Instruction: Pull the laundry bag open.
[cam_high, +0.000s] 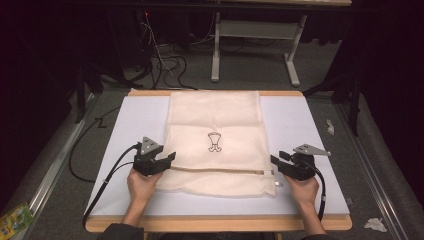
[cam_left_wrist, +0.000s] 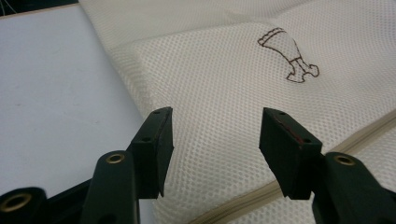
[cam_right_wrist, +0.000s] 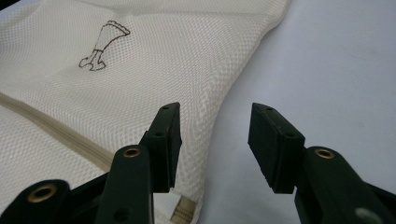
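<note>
Lying flat at the middle of the white table (cam_high: 300, 125), a cream mesh laundry bag (cam_high: 215, 120) is flanked at its near corners by two grippers. The left gripper (cam_high: 169, 159) is held wide open at 9 o'clock over the bag's edge, nothing being pinched, and the right gripper (cam_high: 276, 160) is held equally wide at 3 o'clock. Farther off, a small brown emblem (cam_high: 214, 141) is printed beyond the zipper (cam_high: 220, 171).

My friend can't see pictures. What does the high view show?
A cream mesh laundry bag with a small brown drawing lies flat on a white table. A person's hands hold open black tongs at each side: the left tongs and the right tongs.
</note>
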